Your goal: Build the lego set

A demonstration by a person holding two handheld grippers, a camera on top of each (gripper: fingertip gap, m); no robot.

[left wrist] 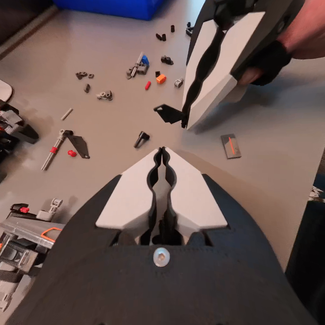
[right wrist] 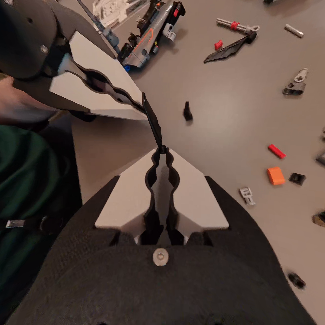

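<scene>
My right gripper (right wrist: 162,151) is shut on the small end of a flat black wing panel (right wrist: 153,119), which sticks up and away from its tips. In the left wrist view the right gripper (left wrist: 183,121) holds that panel (left wrist: 168,114) just above the table. My left gripper (left wrist: 161,149) is shut with nothing between its tips. In the right wrist view the left gripper (right wrist: 143,110) has its tips right beside the panel's far end. A small black pin piece (left wrist: 141,139) lies on the table between the grippers; it also shows in the right wrist view (right wrist: 187,112).
A partly built grey and black model (right wrist: 146,40) lies at the back, by a booklet (right wrist: 114,12). A grey axle with a red bush (left wrist: 52,151) and a second black panel (left wrist: 77,144) lie at the left. An orange piece (left wrist: 161,78), a grey tile (left wrist: 230,146) and a blue bin (left wrist: 112,7) are around. Some 4 centimeters of space lies between my two pairs of fingers. The grey tile (left wrist: 230,146) lies around 6 centimeters away from my right fingertips.
</scene>
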